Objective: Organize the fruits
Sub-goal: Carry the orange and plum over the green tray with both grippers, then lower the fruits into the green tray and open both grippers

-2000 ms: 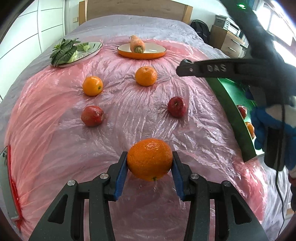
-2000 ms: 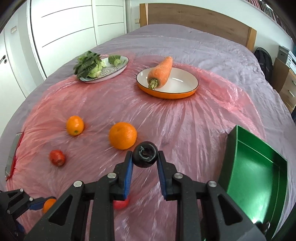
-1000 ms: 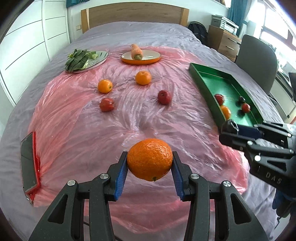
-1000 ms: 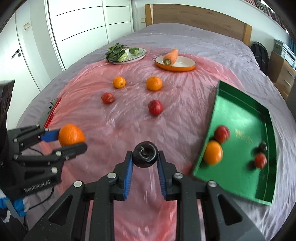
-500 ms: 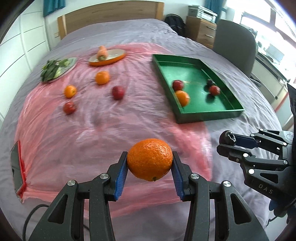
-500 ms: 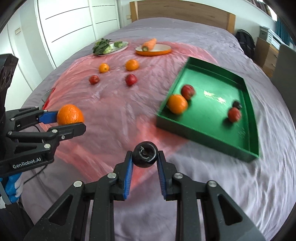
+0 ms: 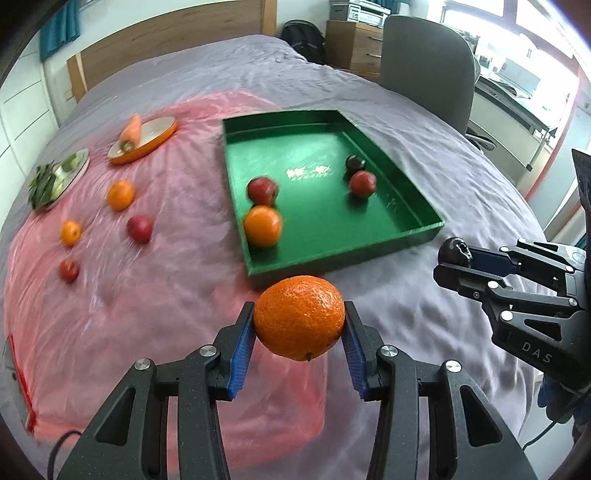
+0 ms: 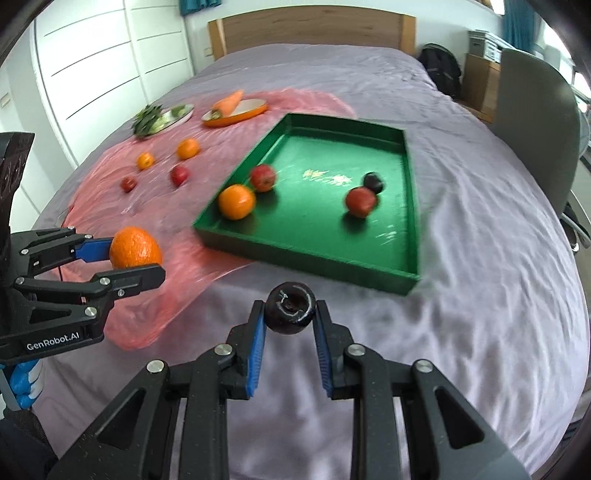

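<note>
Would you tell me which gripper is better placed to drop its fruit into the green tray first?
Probably the right gripper: its dark round fruit sits straight before the rectangular green tray's near wall. The left gripper, holding the large orange, hangs beside the tray's corner over the pink plastic sheet.

A wide bed [image 8: 461, 302] under a grey cover is filling the room, its wooden headboard [image 8: 310, 31] standing at the far end. White wardrobe doors [image 8: 96, 62] are running along its left side. To its right, a grey chair [image 7: 428, 62] is facing it, a wooden drawer unit [image 7: 354, 46] is sitting behind that, and daylight is pouring through a window [image 7: 517, 59].
</note>
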Available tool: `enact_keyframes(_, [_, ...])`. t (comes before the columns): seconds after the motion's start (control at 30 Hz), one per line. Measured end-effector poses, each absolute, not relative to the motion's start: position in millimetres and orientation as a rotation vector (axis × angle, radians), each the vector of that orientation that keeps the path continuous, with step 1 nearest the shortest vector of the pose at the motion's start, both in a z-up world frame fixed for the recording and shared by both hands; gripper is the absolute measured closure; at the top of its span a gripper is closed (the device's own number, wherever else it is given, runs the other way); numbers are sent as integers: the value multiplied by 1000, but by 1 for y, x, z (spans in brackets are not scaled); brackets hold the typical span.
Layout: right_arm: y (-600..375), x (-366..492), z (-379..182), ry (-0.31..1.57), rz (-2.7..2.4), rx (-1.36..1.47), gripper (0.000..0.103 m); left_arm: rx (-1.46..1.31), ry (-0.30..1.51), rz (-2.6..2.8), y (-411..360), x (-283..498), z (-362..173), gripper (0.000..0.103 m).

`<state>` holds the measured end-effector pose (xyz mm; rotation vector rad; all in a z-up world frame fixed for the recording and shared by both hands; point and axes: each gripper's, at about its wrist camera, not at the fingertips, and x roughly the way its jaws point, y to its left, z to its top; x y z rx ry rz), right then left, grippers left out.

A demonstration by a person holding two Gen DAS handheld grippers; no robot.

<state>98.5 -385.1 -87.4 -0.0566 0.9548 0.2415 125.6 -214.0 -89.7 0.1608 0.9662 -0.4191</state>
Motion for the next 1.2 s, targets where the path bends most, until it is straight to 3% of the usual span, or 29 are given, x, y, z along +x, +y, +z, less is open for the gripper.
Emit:
enact_keyframes(0.63, [-417,210,-105,933,212,-41,91,131,988,-407,-254,216,-114,64])
enact_keyframes(1.2, [-426,221,-141,981,189,-21,91,191,984,-432,-281,226,-130,63])
